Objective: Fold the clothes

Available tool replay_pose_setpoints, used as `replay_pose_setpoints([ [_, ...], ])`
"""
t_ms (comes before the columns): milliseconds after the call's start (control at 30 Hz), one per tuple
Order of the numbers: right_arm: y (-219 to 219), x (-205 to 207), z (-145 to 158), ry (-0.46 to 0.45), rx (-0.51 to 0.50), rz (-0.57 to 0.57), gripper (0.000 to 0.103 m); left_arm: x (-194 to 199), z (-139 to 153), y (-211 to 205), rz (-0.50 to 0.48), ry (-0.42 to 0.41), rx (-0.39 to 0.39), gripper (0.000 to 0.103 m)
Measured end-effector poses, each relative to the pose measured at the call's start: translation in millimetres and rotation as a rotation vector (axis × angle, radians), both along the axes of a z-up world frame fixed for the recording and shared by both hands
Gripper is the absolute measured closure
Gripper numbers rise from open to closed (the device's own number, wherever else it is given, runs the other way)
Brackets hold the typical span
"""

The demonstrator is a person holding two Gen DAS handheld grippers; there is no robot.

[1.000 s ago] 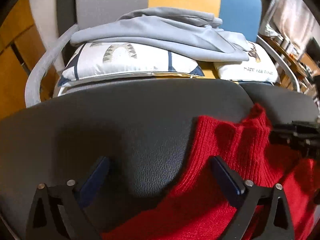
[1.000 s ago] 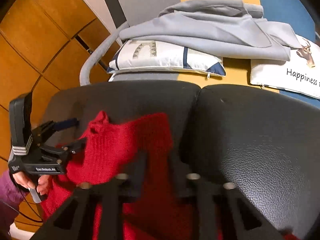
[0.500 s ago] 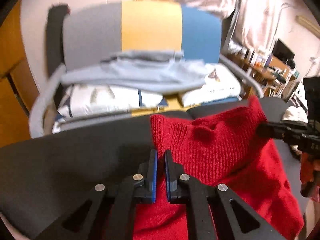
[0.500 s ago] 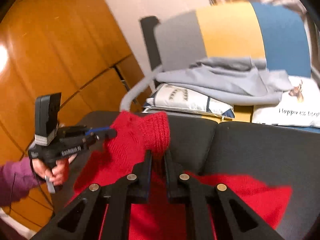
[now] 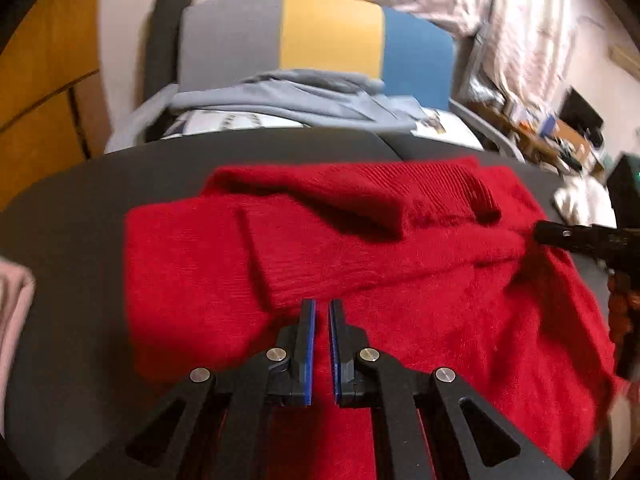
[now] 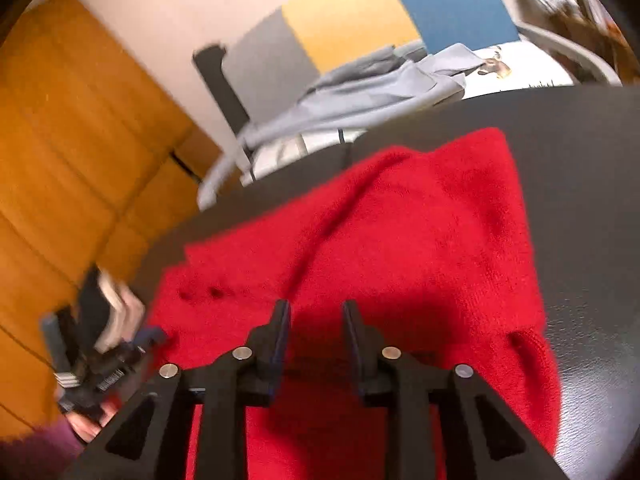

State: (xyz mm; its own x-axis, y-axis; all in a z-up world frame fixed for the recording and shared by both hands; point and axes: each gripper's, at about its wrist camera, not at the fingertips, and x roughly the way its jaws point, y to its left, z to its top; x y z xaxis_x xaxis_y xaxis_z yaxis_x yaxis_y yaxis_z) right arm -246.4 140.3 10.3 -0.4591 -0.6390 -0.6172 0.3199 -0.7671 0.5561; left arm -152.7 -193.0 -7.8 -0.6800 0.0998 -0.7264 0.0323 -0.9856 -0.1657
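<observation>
A red knit sweater (image 5: 400, 280) lies on the black leather seat (image 5: 80, 208), its top part folded over toward me. My left gripper (image 5: 322, 308) is shut on the near edge of that fold, with only a thin slit between the blue pads. In the right wrist view it is blurred at the sweater's left edge (image 6: 150, 336), held by a hand (image 6: 88, 432). My right gripper (image 6: 316, 312) hangs just over the sweater; its jaws are opening and its pads press on nothing. From the left wrist view its tip (image 5: 538, 232) meets the fold's right end.
Behind the seat stands a chair with a grey, yellow and blue back (image 5: 328, 28), holding a folded grey garment (image 5: 300, 96) on printed pillows (image 6: 520, 72). Wooden panels (image 6: 60, 140) are on the left, a pink cloth (image 5: 12, 312) lies at the near left edge, and a cluttered desk (image 5: 560, 136) is on the right.
The left gripper shut on the sweater's far edge. Both grippers pulled back toward me, laying the top part over the body. The right jaws, shut on the knit before, have parted.
</observation>
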Motion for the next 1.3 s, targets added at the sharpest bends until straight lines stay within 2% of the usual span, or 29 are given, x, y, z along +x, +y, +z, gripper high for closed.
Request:
replay_pose_setpoints([
  [67, -8, -10, 1, -0.036, -0.027, 0.007, 0.075, -12, 10, -13, 0.064, -0.006, 0.077, 0.096],
  [133, -22, -25, -2, -0.084, -0.030, 0.014, 0.075, -28, 20, -18, 0.137, -0.005, 0.120, 0.096],
  [200, -38, -36, -6, -0.116, -0.021, 0.014, 0.075, -42, 26, -9, 0.144, 0.009, 0.158, 0.095],
  [267, -50, -42, -15, -0.127, 0.040, 0.017, 0.075, -53, 27, 7, 0.123, 0.020, 0.151, 0.091],
  [333, -62, -47, -24, -0.137, 0.104, 0.020, 0.075, -66, 19, 30, 0.067, 0.007, 0.107, 0.084],
  [400, -55, -46, -34, -0.127, 0.119, 0.006, 0.096, -79, 1, 43, 0.049, -0.039, 0.001, 0.082],
  [467, -44, -44, -44, -0.119, 0.094, -0.003, 0.098, -91, -25, 50, 0.061, -0.118, -0.125, 0.077],
  [500, -37, -43, -46, -0.120, 0.066, 0.002, 0.099, -86, -32, 47, 0.047, -0.073, -0.134, 0.075],
  [533, -32, -42, -46, -0.123, 0.047, 0.004, 0.099, -80, -33, 48, 0.030, -0.041, -0.184, 0.062],
  [600, -24, -39, -45, -0.126, 0.018, 0.004, 0.098, -69, -33, 52, -0.004, 0.010, -0.307, 0.047],
  [633, -24, -39, -42, -0.128, 0.022, 0.012, 0.095, -66, -31, 52, -0.025, 0.019, -0.326, 0.047],
  [667, -25, -39, -39, -0.129, 0.028, 0.021, 0.091, -64, -27, 49, -0.034, 0.014, -0.313, 0.047],
  [733, -30, -34, -22, -0.049, 0.105, 0.008, 0.078, -61, -17, 42, -0.001, 0.022, -0.266, 0.047],
  [800, -42, -28, 0, 0.082, 0.192, -0.001, 0.076, -58, -8, 35, 0.037, 0.031, -0.219, 0.047],
  [900, -63, -23, 23, 0.222, 0.309, 0.024, 0.076, -55, -5, 31, 0.129, 0.045, -0.202, 0.046],
  [933, -73, -24, 26, 0.248, 0.342, 0.058, 0.076, -54, -8, 31, 0.155, 0.042, -0.205, 0.045],
  [1033, -106, -29, 18, 0.301, 0.476, 0.198, 0.076, -52, -33, 37, 0.205, -0.008, -0.295, 0.035],
  [1067, -112, -32, 9, 0.295, 0.514, 0.239, 0.076, -53, -43, 38, 0.195, -0.035, -0.325, 0.034],
  [1100, -115, -35, -3, 0.265, 0.558, 0.265, 0.076, -55, -46, 35, 0.195, -0.036, -0.313, 0.031],
  [1167, -107, -42, -22, 0.235, 0.532, 0.240, 0.076, -62, -48, 24, 0.195, -0.037, -0.272, 0.019],
  [1233, -88, -52, -28, 0.177, 0.396, 0.162, 0.077, -77, -52, 12, 0.189, -0.049, -0.232, 0.008],
  [1300, -75, -60, -32, 0.128, 0.292, 0.090, 0.077, -92, -56, 0, 0.183, -0.061, -0.192, 0.004],
])
